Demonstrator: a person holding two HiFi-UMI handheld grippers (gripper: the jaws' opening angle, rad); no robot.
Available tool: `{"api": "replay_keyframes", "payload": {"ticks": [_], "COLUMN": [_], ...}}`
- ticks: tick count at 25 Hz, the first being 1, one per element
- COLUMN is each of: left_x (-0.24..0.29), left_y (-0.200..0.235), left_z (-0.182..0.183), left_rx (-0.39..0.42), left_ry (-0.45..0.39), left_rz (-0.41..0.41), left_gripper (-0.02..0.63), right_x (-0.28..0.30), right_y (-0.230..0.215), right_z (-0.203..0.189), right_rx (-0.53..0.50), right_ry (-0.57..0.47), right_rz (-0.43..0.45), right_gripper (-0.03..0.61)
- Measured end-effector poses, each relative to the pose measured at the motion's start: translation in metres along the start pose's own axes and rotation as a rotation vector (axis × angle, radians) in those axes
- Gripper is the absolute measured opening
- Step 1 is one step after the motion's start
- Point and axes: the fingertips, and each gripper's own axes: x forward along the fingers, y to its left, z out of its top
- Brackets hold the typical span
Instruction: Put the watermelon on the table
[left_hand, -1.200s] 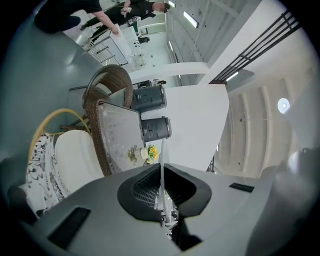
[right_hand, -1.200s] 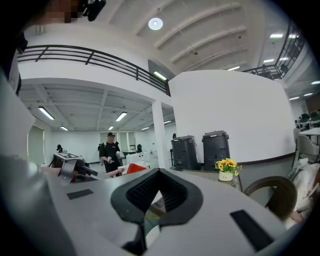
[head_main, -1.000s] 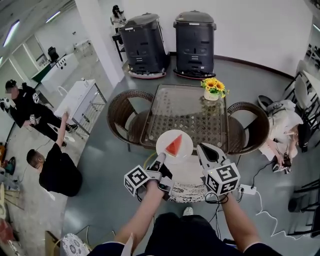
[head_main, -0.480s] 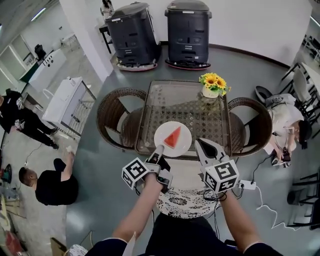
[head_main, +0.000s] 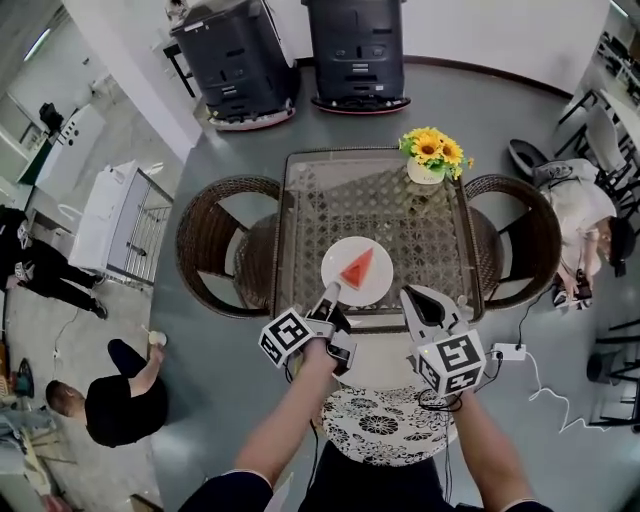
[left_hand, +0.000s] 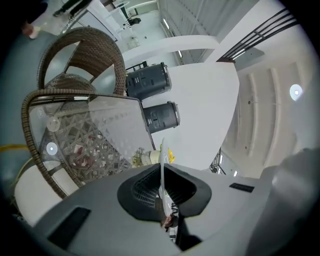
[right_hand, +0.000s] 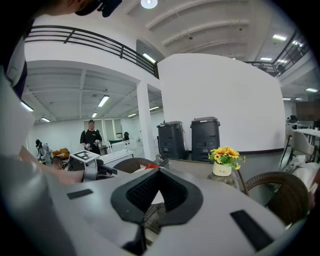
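Two dark grey machines (head_main: 355, 45) are seen against the far wall, beyond a glass-topped table (head_main: 395, 205) framed in wicker. A wicker chair (head_main: 215, 245) is set at the table's left edge and a second wicker chair (head_main: 520, 240) at its right edge. A white plate (head_main: 378, 283) is seen over the middle of the table's near edge, inside the rim. Whether it already rests on the glass cannot be told. The plate's near rim is clamped by the left gripper (head_main: 332, 293), which reaches in from the near edge. In the left gripper view the plate is seen edge-on, pinched between the two pads. The right gripper (head_main: 418, 297) is held just beside the plate, over the near edge to the plate's right. Its jaws are closed together with nothing between them, and the plate is not touched by it. A small white pot of sunflowers (head_main: 430, 160) is placed at the table's far right corner, well apart from the plate. The watermelon (head_main: 357, 268), a red wedge, lies on the middle of the plate.
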Motion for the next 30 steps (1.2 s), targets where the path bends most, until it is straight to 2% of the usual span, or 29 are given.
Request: {"api": "replay_keyframes", "payload": {"ticks": [12, 16, 30], "left_x": [0.070, 0.090, 0.110], "left_y": [0.089, 0.106, 0.135], "left_z": [-0.002, -0.013, -0.029], "left_rx": [-0.057, -0.051, 0.003], "left_ry": [0.093, 0.124, 0.209], "left_rz": [0.051, 0.047, 0.165], "left_gripper": [0.015, 0.015, 0.015], "right_x": [0.025, 0.028, 0.029], "right_y": [-0.027, -0.033, -0.037], "right_z": [-0.038, -0.053, -0.071], "right_rx": [0.013, 0.033, 0.078], "right_ry": [0.115, 0.140, 0.161], "right_rz": [-0.077, -0.096, -0.121], "right_gripper": [0.003, 0.003, 0.003]}}
